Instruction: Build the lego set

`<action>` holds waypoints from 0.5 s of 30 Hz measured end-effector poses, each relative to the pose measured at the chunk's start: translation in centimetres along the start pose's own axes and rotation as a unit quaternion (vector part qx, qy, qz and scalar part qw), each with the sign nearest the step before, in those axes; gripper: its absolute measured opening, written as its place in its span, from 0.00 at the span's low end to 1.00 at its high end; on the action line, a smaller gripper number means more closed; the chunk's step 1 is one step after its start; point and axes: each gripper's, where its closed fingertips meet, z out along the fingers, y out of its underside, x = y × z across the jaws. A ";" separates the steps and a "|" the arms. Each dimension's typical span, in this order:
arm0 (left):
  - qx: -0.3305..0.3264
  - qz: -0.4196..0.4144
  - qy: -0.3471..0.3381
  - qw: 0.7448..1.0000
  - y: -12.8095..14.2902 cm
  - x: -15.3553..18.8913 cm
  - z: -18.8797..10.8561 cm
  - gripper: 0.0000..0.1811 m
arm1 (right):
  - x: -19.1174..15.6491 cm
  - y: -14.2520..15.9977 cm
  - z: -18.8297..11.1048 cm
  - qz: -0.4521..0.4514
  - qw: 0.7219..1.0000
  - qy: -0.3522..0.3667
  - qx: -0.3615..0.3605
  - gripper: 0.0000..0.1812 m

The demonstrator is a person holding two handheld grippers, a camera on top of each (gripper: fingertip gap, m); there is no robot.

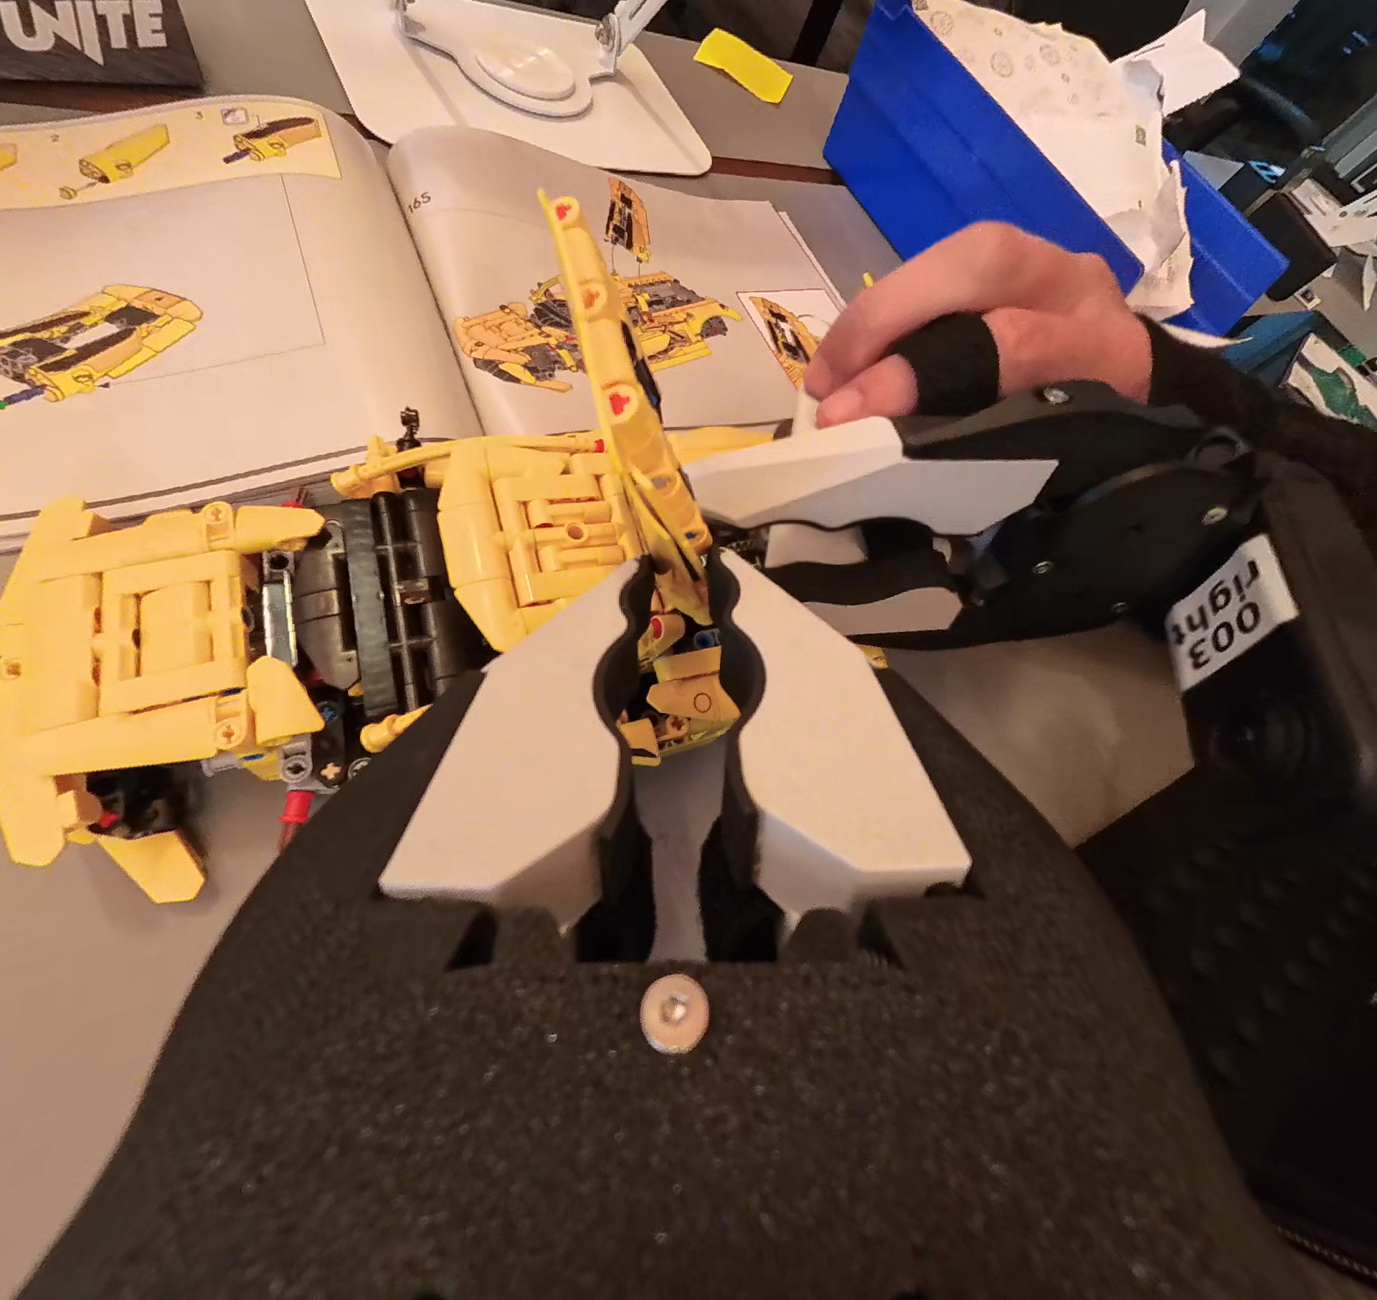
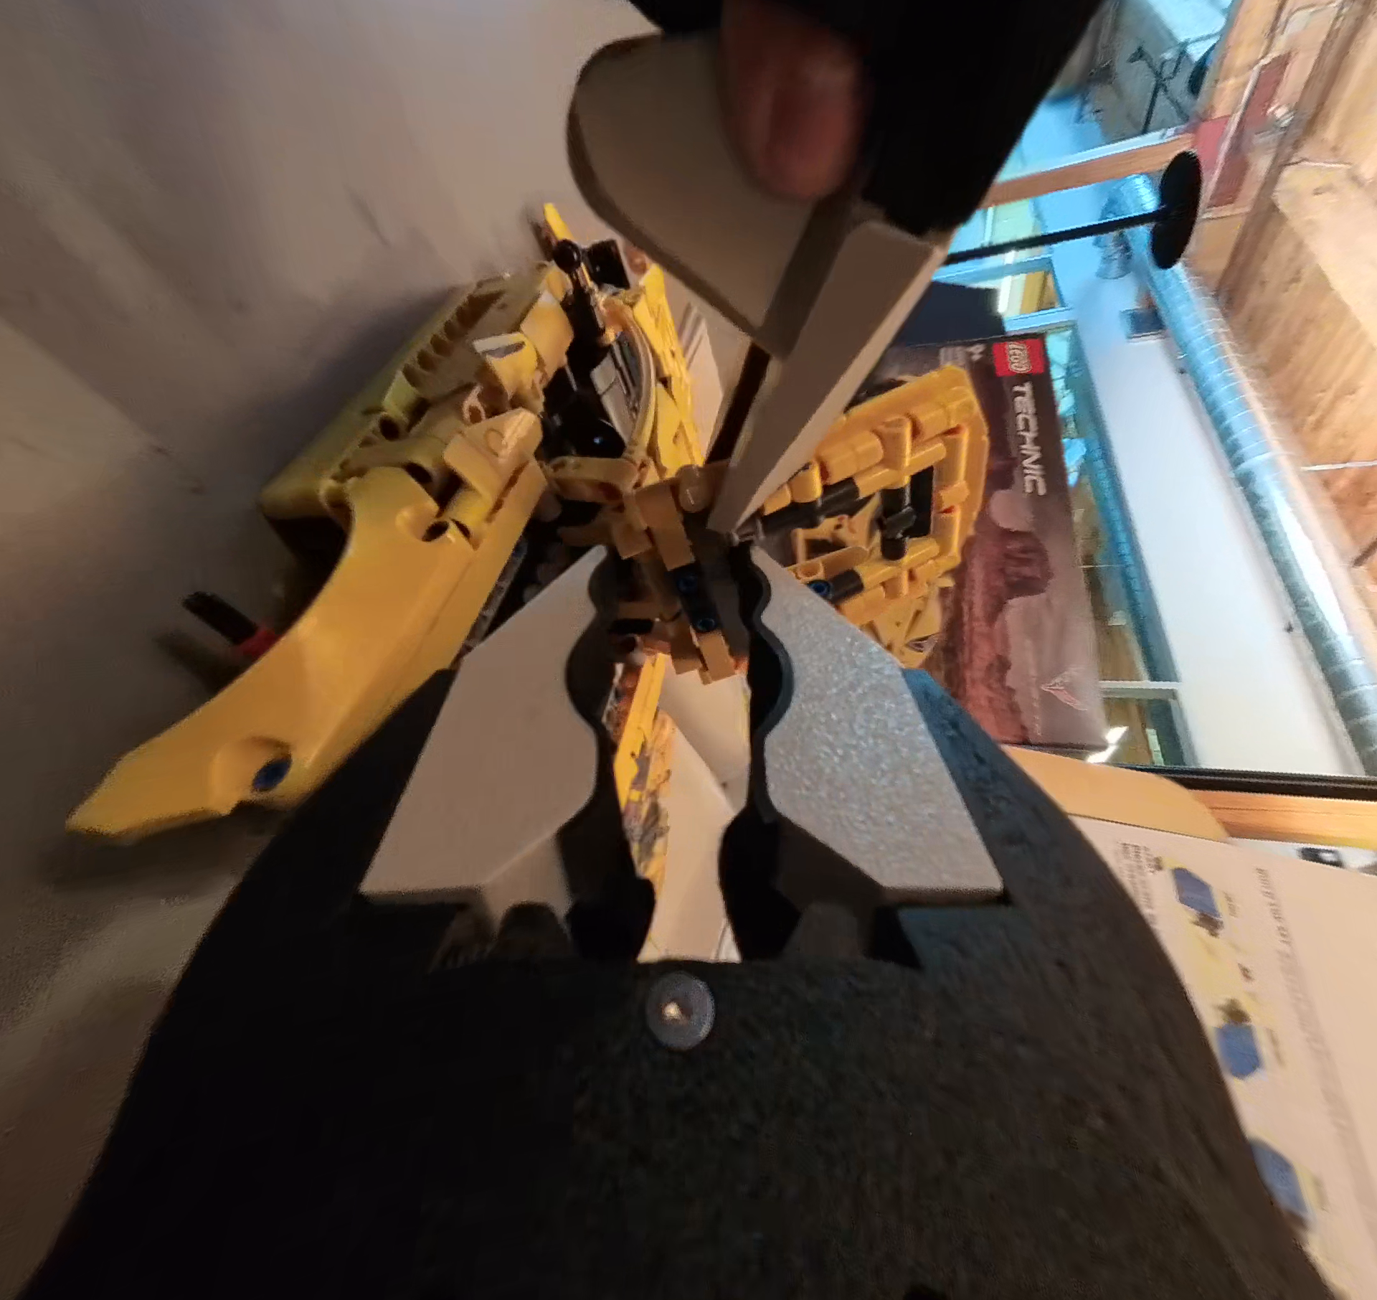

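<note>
Left gripper [image 1: 676, 578] clamped on yellow panel [image 1: 596, 340], right gripper [image 2: 674, 571] closed on car [image 1: 514, 519], printed booklet [image 1: 223, 310] at ten o'clock, lettered box [image 2: 1043, 541], blue bin [image 1: 969, 146] at one o'clock.

Your left gripper [image 1: 674, 578] is pinched on a tall yellow panel assembly [image 1: 615, 385] that stands nearly upright above the yellow car body [image 1: 298, 608] lying on the grey table [image 1: 1043, 727]. Your right gripper [image 1: 715, 489] comes in from the right, its white fingers [image 1: 857, 474] reaching the same panel, and your hand [image 1: 991, 325] rests on top of it. Behind the car lies the open instruction booklet [image 1: 261, 280], with a white stand base [image 1: 507, 71] and a blue bin [image 1: 1006, 146] farther back.
</note>
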 end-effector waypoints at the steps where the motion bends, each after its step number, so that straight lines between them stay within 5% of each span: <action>1: 0.000 0.003 -0.002 1.000 0.0 0.0 0.0 0.07 | 0.0 0.0 0.0 -0.012 1.000 0.007 -0.002 0.16; 8: -0.004 0.017 -0.009 1.000 -0.1 0.0 0.1 0.07 | 0.0 0.2 -0.1 0.009 0.999 -0.037 -0.027 0.16; 15: 0.004 0.022 0.008 1.000 0.0 0.1 0.1 0.08 | 2.5 -0.6 -2.4 0.183 0.981 -0.055 0.042 0.26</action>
